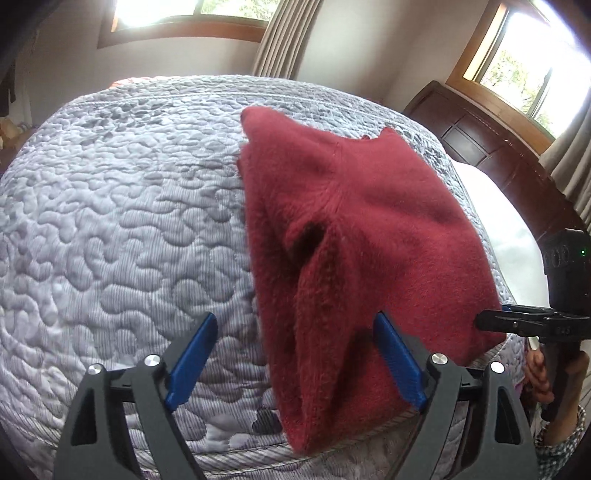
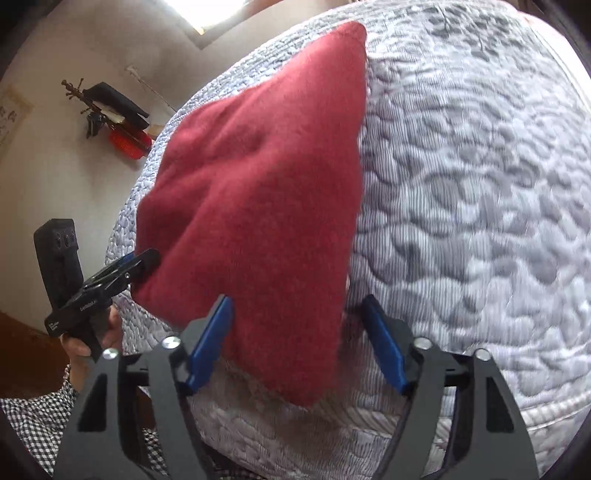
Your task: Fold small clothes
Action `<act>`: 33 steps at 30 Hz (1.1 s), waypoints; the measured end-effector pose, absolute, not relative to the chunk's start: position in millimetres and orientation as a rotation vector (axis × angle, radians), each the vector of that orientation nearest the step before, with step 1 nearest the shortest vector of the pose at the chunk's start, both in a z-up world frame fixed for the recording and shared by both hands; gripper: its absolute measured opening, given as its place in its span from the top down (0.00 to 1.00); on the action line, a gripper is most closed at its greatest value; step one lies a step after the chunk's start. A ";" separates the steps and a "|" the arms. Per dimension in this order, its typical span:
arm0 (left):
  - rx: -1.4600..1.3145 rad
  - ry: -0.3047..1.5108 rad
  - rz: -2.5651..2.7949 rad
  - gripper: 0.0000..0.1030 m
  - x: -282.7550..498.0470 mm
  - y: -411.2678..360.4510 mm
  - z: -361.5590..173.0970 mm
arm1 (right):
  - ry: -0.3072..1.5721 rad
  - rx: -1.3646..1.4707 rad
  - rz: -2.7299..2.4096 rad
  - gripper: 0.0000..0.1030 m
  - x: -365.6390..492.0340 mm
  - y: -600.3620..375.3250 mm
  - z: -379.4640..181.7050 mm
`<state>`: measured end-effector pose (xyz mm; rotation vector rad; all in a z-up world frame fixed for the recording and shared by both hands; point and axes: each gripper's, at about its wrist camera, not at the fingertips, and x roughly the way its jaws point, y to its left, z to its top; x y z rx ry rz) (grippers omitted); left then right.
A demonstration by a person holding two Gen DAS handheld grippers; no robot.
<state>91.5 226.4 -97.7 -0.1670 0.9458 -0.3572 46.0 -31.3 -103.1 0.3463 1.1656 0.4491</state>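
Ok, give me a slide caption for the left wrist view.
Open left gripper straddling a corner of a red knit garment on a quilted grey bedspread, the right gripper at its other corner.

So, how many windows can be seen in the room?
2. One window is on the far wall, beyond the bed; another window is at right, above the dark headboard. More may be hidden.

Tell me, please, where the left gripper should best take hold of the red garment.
Take the red garment by its near folded corner, coming in from the bed's near edge: that corner overhangs the quilt and sits between the fingers of the open left gripper.
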 end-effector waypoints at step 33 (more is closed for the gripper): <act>-0.024 0.911 -0.221 0.04 44.0 205.7 -81.8 | 1.006 0.192 0.273 0.11 -21.8 -8.5 -81.8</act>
